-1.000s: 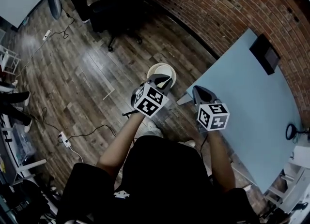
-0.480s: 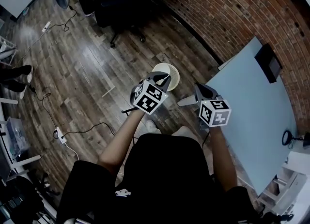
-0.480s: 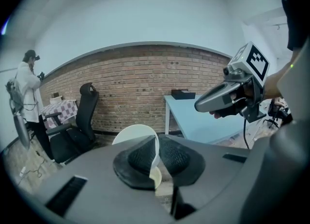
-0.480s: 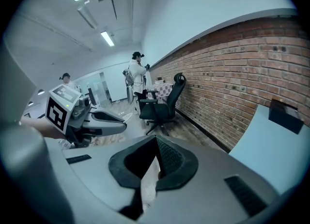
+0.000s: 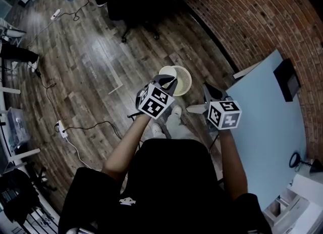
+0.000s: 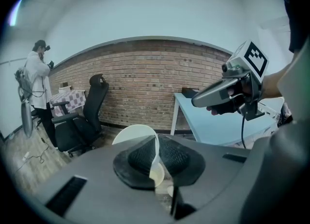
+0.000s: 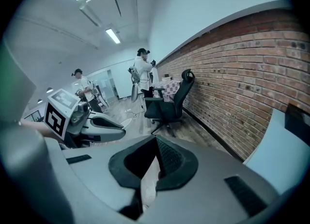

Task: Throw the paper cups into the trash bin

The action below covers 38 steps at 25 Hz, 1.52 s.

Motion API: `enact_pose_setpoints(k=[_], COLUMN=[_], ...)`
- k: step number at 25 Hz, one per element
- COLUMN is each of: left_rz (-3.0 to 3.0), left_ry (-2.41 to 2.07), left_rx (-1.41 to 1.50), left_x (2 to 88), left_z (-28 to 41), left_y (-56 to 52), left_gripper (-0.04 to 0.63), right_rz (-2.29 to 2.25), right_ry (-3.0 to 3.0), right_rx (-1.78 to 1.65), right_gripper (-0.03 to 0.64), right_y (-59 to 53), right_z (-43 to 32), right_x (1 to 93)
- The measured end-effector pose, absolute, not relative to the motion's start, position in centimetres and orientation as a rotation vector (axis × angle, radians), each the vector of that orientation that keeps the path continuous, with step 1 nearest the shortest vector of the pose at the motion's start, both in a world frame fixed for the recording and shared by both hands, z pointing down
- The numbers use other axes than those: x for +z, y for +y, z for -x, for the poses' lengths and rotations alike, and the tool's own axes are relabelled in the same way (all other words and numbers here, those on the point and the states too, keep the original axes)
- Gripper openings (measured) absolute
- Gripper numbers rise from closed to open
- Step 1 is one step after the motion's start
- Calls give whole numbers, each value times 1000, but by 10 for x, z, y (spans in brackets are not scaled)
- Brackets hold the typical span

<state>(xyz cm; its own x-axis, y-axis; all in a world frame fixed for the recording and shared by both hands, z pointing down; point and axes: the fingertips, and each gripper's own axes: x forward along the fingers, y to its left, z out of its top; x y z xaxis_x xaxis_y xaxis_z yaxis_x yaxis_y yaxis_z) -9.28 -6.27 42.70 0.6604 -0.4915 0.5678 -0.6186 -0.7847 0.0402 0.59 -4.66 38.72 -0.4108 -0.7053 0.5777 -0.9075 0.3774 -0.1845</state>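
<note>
- Left claw (image 6: 156,143) clamped on a paper cup's (image 6: 133,133) wall, over the trash bin's (image 5: 186,82) rim.
- Right claw (image 7: 156,144) closed and empty, near the worktop (image 5: 267,122).

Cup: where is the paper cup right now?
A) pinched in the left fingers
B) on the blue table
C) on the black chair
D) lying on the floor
A: in the left gripper view the cup has its rim pinched between the left fingers, up off the floor.
</note>
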Motion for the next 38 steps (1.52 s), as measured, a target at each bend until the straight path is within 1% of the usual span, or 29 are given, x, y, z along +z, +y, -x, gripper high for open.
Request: enact_pose_setpoints(k=[6, 20, 29, 38], left_rz=[-2602, -2534, -2485, -2475], left_ry=[-954, -985, -1013, -914], left_rx=[840, 890, 883, 932], left_x=[435, 444, 449, 473], left_z=[94, 69, 55, 44], left_y=[-105, -174, -192, -200], left_gripper=[29, 29, 29, 29], right_rz=[-1351, -1312, -1278, -1323], right_ry=[-2280, -2335, -2311, -2253], right_rx=[720, 853, 955, 1027], right_gripper=[3, 3, 3, 3], right_y=[-96, -177, -199, -212], right_z=[-8, -36, -56, -65], right_x=[394, 415, 443, 462])
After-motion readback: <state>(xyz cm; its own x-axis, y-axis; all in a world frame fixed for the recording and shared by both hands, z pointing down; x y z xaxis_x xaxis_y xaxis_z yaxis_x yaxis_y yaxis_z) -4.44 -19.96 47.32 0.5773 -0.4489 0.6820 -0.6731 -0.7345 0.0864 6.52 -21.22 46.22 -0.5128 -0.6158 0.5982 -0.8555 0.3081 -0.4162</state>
